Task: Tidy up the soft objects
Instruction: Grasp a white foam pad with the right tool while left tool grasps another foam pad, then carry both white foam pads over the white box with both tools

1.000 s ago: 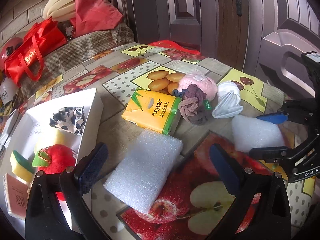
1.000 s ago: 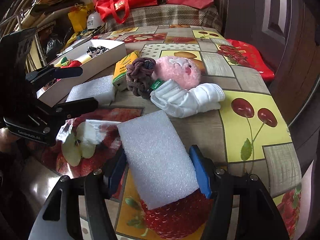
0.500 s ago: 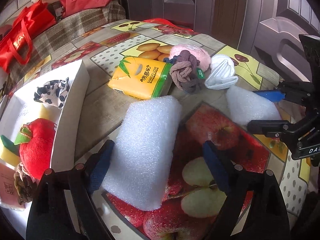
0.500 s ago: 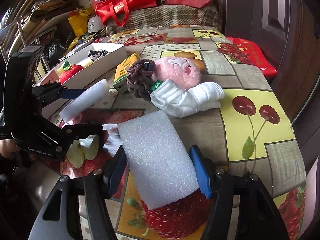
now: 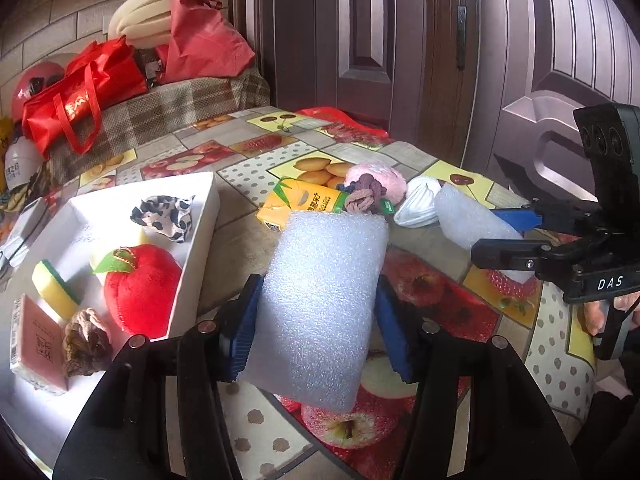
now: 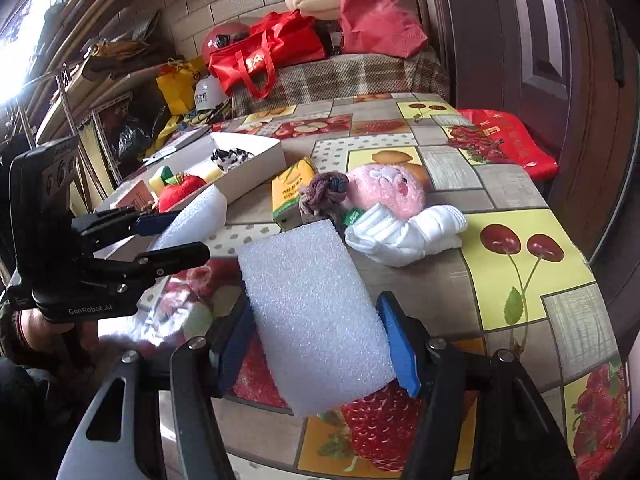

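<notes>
My left gripper is shut on a white foam block and holds it above the table, right of the white box. My right gripper is shut on a second white foam block, also raised. Each gripper shows in the other's view, the right gripper and the left gripper. On the table lie a yellow tissue pack, a purple knotted rope, a pink plush and white socks.
The white box holds a red plush apple, a cow-print item, a yellow-green sponge, a pink pack and a brown rope knot. Red bags sit on a checked bench beyond. A dark door stands behind.
Both grippers have closed on their foam blocks and lifted them off the table. The left gripper has tilted up and swung towards the box.
</notes>
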The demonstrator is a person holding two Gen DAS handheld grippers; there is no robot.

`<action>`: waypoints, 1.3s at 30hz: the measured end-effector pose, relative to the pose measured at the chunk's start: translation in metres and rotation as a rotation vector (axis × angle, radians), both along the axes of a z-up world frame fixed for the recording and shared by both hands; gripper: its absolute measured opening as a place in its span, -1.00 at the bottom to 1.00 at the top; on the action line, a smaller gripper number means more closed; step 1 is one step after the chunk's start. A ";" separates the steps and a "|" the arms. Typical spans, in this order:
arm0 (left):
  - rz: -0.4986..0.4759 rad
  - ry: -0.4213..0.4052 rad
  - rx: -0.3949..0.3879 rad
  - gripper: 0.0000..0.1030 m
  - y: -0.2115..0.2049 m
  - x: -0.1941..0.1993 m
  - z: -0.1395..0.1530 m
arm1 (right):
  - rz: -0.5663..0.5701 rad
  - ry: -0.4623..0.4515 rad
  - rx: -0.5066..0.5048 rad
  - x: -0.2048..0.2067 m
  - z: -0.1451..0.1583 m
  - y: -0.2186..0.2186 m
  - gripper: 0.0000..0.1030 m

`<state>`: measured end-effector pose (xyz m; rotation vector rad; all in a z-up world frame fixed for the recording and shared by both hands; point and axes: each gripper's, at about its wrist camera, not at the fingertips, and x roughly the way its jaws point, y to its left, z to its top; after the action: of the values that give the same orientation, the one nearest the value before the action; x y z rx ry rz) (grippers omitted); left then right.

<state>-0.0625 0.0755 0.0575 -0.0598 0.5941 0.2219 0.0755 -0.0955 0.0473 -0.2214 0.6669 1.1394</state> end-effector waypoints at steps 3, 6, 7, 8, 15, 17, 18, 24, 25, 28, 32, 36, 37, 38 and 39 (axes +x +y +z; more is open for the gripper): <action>0.057 -0.075 0.036 0.06 0.003 -0.021 0.008 | -0.043 -0.020 0.126 -0.006 0.014 -0.001 0.20; 0.103 -0.112 0.035 0.06 0.012 -0.033 0.012 | -0.093 -0.052 0.209 -0.011 0.021 0.002 0.20; 0.117 -0.118 0.034 0.06 0.017 -0.036 0.012 | -0.104 -0.062 0.224 -0.012 0.022 0.004 0.20; 0.131 -0.121 0.034 0.07 0.021 -0.039 0.013 | -0.112 -0.068 0.238 -0.013 0.023 0.007 0.20; 0.213 -0.152 0.032 0.07 0.047 -0.059 0.013 | -0.110 -0.064 0.245 -0.017 0.022 0.020 0.20; 0.245 -0.160 0.018 0.07 0.059 -0.067 0.013 | -0.104 -0.068 0.241 -0.019 0.022 0.023 0.20; 0.260 -0.162 0.015 0.07 0.065 -0.070 0.013 | -0.100 -0.069 0.238 -0.020 0.021 0.025 0.20; 0.310 -0.161 -0.074 0.07 0.105 -0.097 0.008 | -0.063 -0.078 0.210 -0.030 0.019 0.039 0.20; 0.315 -0.164 -0.107 0.07 0.113 -0.101 0.007 | -0.057 -0.079 0.205 -0.032 0.019 0.042 0.20; 0.280 -0.171 -0.227 0.07 0.133 -0.110 0.001 | -0.042 -0.087 0.194 -0.036 0.018 0.048 0.20; 0.274 -0.139 -0.298 0.07 0.144 -0.106 -0.005 | -0.022 -0.087 0.180 -0.040 0.016 0.056 0.20; 0.370 -0.134 -0.256 0.07 0.155 -0.113 -0.003 | 0.002 -0.094 0.166 -0.046 0.015 0.066 0.20; 0.406 -0.131 -0.225 0.07 0.157 -0.116 -0.002 | 0.009 -0.097 0.163 -0.048 0.015 0.068 0.20; 0.447 -0.128 -0.188 0.07 0.160 -0.120 -0.001 | 0.014 -0.099 0.160 -0.050 0.014 0.070 0.20; 0.485 -0.127 -0.160 0.07 0.164 -0.122 0.000 | 0.019 -0.102 0.157 -0.051 0.014 0.072 0.20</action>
<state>-0.1846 0.2392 0.0578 -0.3718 0.4628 0.6358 0.0242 -0.0235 0.0612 -0.1508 0.4838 1.1853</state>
